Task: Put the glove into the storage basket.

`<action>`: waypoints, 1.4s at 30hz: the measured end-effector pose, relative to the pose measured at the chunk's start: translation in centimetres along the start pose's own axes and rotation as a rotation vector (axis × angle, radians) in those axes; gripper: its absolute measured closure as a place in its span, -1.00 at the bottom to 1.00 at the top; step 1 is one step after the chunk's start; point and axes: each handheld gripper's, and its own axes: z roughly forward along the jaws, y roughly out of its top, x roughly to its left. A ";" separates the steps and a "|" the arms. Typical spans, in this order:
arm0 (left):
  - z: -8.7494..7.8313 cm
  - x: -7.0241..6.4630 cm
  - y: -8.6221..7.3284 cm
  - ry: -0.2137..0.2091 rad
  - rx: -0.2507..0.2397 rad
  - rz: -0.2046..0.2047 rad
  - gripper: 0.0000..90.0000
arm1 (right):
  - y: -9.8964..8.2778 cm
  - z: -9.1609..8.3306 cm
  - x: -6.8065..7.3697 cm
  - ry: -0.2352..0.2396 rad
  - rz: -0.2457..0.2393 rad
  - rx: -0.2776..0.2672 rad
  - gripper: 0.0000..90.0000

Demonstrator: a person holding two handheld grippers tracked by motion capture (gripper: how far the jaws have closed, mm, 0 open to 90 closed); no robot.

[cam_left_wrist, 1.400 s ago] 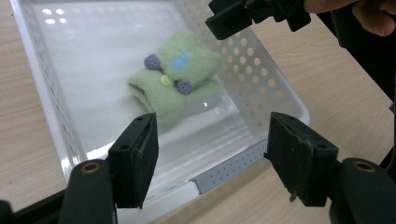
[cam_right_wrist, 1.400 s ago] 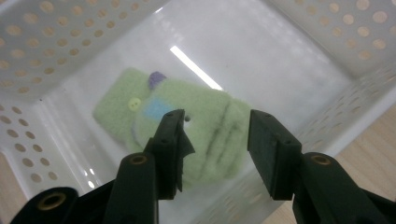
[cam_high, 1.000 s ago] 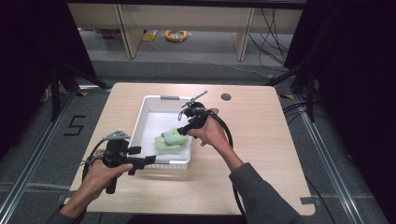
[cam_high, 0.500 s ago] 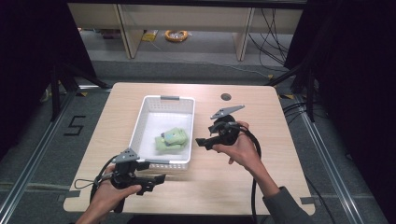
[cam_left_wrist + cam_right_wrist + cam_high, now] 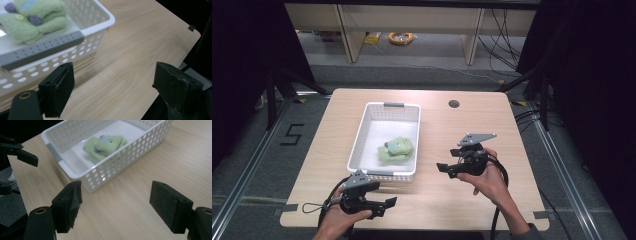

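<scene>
Two hand-held grippers hover over the table, both clear of the white basket (image 5: 384,145), whose long axis runs from the near edge toward the far edge.

High view: the green knitted garment (image 5: 396,150) lies folded in the near half of the basket, against its right wall. The left gripper (image 5: 384,204) sits by the table's near edge, just in front of the basket's near end; the right gripper (image 5: 447,169) hangs off the basket's right wall, its jaws aimed leftward at the garment. The garment lies up-table from the left tool and to the left of the right tool. The right hand (image 5: 489,180) looks the better placed for a reach over the wall.

Left gripper view: the jaws stand well apart over bare wood, nothing between them. This view alone resolves the grey handle strip (image 5: 42,48) on the basket's near end and the garment's purple buttons.

Right gripper view: the jaws have just been opening and stand wide, empty. Beyond them the perforated side wall (image 5: 120,162) screens the garment (image 5: 105,146).
</scene>
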 end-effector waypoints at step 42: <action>1.7 -0.7 -4.5 0.013 0.087 0.069 -0.63 | -13.9 -1.2 0.9 -0.031 0.062 0.018 -0.56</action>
